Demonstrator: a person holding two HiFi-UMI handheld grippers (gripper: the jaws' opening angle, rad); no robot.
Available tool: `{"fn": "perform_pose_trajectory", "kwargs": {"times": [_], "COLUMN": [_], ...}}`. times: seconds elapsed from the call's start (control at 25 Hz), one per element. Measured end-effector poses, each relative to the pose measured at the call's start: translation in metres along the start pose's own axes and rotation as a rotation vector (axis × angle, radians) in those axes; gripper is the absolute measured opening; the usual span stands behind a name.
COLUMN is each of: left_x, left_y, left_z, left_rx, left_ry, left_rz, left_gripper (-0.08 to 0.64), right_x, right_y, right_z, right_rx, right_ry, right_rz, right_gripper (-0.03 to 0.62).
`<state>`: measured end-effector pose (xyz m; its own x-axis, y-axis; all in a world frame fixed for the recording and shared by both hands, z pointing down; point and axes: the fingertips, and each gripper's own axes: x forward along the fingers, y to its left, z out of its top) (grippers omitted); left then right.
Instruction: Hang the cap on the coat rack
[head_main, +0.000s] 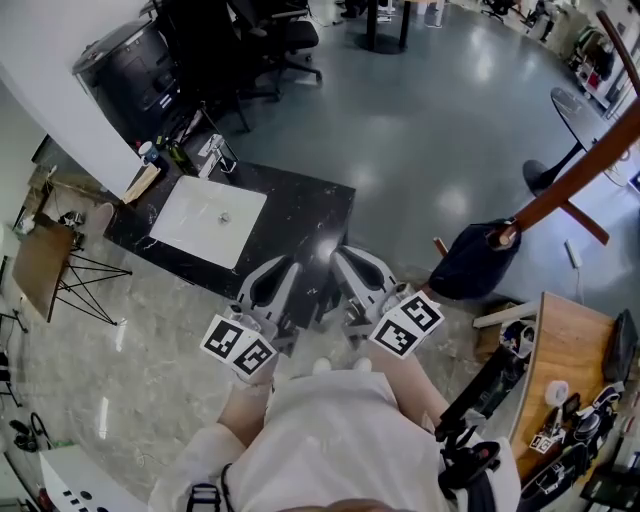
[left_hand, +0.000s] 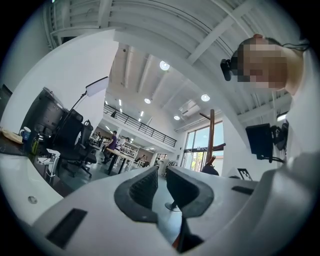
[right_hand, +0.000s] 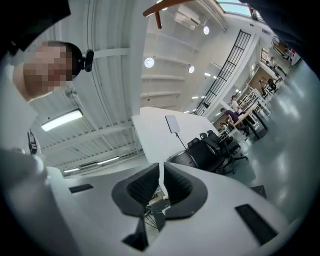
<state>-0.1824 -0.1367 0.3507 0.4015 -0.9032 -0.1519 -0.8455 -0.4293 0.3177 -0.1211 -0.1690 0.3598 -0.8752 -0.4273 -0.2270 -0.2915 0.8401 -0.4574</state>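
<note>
Cap hangs on peg of wooden coat rack, right of black table. Left gripper empty, jaws narrowly apart. Right gripper empty, jaws nearly touching. Both held close to chest, well apart from cap.

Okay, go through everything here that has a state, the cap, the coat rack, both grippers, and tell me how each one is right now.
cap: hanging on a peg of the coat rack, held by neither gripper.
coat rack: standing, with the cap on one peg.
left gripper: empty, fingers a narrow gap apart.
right gripper: empty, fingers all but together.
</note>
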Motion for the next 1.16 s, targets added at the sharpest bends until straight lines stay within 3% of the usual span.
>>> {"fn": "perform_pose_trajectory", "kwargs": {"times": [0.28,1.16], "left_x": [0.008,0.012], "left_y": [-0.006,-0.021], "left_z": [0.004,-0.007], "left_rx": [0.01,0.03], "left_ry": [-0.008,0.028], "left_rz": [-0.028,-0.066], "left_gripper": [0.06,0.026], "right_x": [-0.002,-0.019], "right_y": [0.0,-0.006], "right_z": [0.011,0.011], "right_rx": [-0.046,-0.034], "right_ry": [-0.021,-0.025], "right_rz": [-0.012,-0.051], "right_gripper": [0.043,0.043]}}
